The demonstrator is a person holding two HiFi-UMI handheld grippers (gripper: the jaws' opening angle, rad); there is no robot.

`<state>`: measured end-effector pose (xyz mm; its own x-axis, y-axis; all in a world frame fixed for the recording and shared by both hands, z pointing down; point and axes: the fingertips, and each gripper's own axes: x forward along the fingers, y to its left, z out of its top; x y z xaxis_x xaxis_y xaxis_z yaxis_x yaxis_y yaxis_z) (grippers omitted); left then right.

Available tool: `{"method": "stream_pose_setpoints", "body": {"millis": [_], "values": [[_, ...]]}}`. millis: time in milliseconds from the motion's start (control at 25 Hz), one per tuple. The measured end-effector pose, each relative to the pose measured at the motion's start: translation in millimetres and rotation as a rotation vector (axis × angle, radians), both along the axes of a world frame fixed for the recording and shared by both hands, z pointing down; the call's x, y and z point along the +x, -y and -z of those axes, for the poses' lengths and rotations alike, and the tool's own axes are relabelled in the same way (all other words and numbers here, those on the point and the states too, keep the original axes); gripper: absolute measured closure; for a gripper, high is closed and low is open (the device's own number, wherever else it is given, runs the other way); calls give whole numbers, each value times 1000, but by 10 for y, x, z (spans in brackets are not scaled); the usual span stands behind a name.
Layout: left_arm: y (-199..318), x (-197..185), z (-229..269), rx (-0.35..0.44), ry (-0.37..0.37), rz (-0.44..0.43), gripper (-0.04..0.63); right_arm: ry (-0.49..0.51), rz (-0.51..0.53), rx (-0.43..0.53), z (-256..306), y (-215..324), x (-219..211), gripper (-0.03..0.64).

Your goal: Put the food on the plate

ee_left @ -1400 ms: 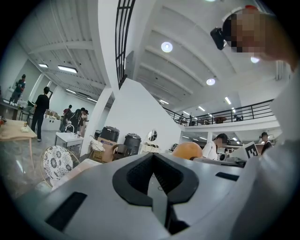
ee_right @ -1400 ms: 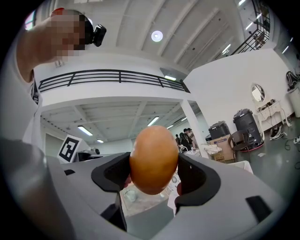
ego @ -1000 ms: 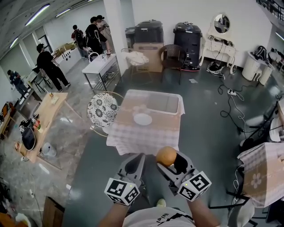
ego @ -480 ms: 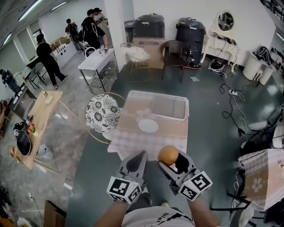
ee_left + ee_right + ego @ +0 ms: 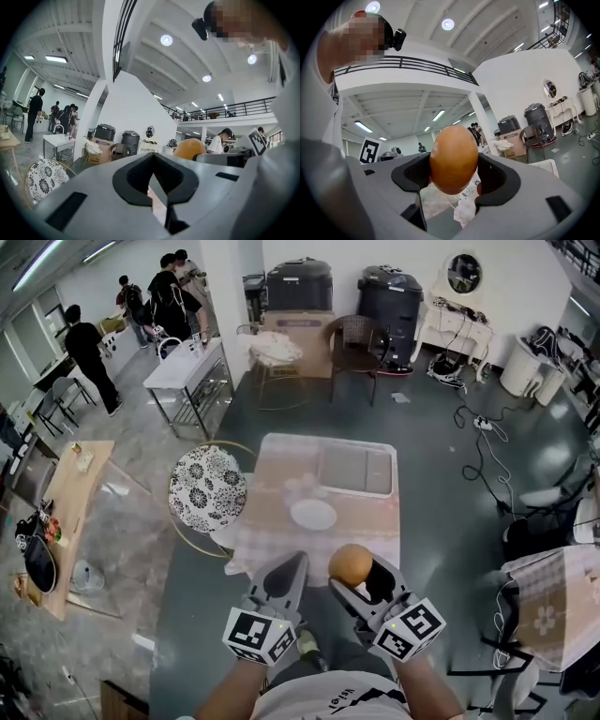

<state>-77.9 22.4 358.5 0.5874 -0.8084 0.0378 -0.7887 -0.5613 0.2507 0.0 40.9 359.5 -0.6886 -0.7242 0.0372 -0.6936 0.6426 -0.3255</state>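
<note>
A round orange food (image 5: 350,564) sits between the jaws of my right gripper (image 5: 357,576), which is shut on it; it fills the middle of the right gripper view as the orange food (image 5: 453,159) in my right gripper (image 5: 453,174). My left gripper (image 5: 290,570) is beside it, shut and holding nothing; in the left gripper view my left gripper (image 5: 157,183) has its pads together, with the orange food (image 5: 189,149) off to the right. Ahead and below stands a table (image 5: 281,545) with a checked cloth. A white plate (image 5: 313,514) lies bare on it.
A pale tray (image 5: 354,470) lies on the table's far half. A round patterned chair (image 5: 207,489) stands at the table's left. Cables (image 5: 483,456) trail over the floor at right, near another clothed table (image 5: 553,601). People stand far back left by a steel table (image 5: 187,371).
The table and plate have come nearer and lower in the head view. Both grippers keep their pose, the right one still shut on the orange food.
</note>
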Motion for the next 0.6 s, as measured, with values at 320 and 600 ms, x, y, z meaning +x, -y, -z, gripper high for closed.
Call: {"method": "stream_pose_setpoints", "body": {"millis": [320, 600], "values": [[281, 12, -76, 14, 8, -18, 589, -2, -9, -22, -117, 275, -16, 307], [635, -35, -176, 30, 49, 20, 589, 9, 40, -36, -229, 723, -102, 307]]}}
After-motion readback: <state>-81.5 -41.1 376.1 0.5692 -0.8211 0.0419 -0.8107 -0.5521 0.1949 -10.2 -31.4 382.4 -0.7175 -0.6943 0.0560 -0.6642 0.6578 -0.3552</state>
